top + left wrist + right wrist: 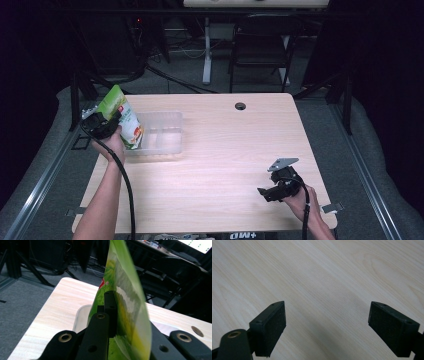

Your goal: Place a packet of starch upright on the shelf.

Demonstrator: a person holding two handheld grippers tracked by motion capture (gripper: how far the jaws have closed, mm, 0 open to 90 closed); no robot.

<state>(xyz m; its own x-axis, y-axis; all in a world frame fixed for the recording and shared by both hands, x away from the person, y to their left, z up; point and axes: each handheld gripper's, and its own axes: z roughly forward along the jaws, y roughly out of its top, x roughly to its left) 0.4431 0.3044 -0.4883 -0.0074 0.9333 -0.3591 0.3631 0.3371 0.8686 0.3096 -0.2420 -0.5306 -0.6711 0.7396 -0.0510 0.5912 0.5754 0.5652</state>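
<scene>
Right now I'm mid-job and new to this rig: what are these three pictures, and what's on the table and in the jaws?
No robot here: a person holds a two-jaw gripper in each hand. The high view looks down on the table from above. The other two pictures come from cameras riding on the grippers, looking along their black jaws. The left gripper is shut on a green pouch, holding it at the left end of a clear tub; whether the pouch touches the tub I cannot tell. The right gripper is open, holding nothing, with bare wood under it.
</scene>
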